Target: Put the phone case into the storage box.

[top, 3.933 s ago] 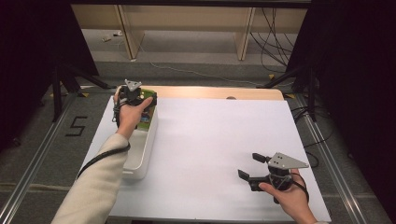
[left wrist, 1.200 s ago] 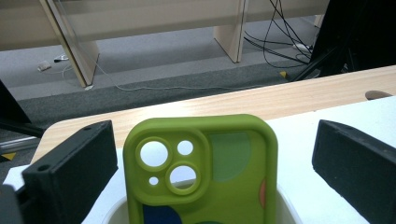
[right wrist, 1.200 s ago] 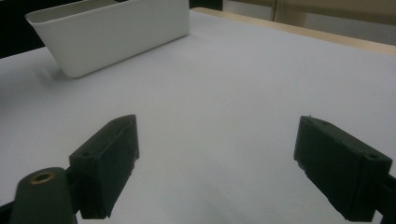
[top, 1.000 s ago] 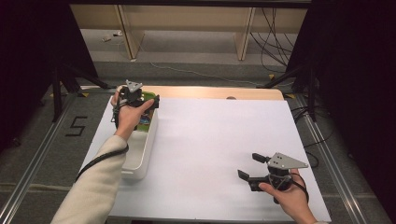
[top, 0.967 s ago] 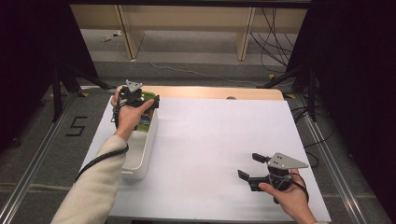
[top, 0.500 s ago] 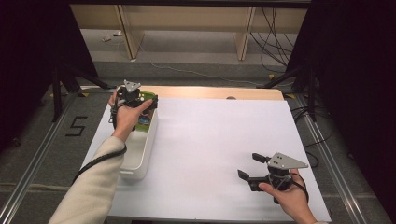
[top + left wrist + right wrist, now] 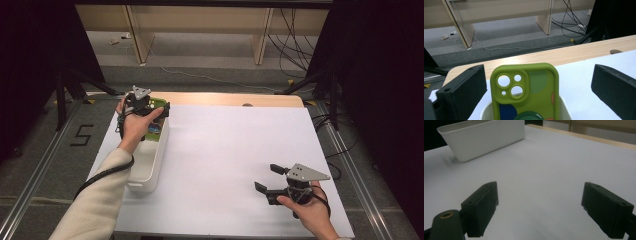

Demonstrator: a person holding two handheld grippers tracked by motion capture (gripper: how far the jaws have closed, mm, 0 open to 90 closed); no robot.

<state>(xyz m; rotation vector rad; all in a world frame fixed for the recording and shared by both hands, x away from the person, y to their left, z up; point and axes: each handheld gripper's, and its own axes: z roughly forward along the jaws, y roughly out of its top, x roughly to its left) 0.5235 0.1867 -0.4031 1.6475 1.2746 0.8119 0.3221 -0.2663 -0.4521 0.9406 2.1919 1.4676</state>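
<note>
Green phone case (image 7: 525, 96) stands between the left gripper's (image 7: 534, 87) spread jaws, seemingly untouched.

My left hand (image 7: 134, 125) hid most of the phone case (image 7: 156, 105) in the high view. In the left gripper view the case's (image 7: 525, 93) lower half was cut off by the bottom edge, its foot hidden inside the white bin (image 7: 565, 112). Bin (image 7: 484, 137) clipped at the right gripper view's top.

Even overhead light, dark surroundings

The white table (image 7: 235, 150) is brightly and evenly lit with soft shadows; the sides are lost in black. The right gripper (image 7: 539, 212) jaws are blurred, with slight softness throughout.
</note>
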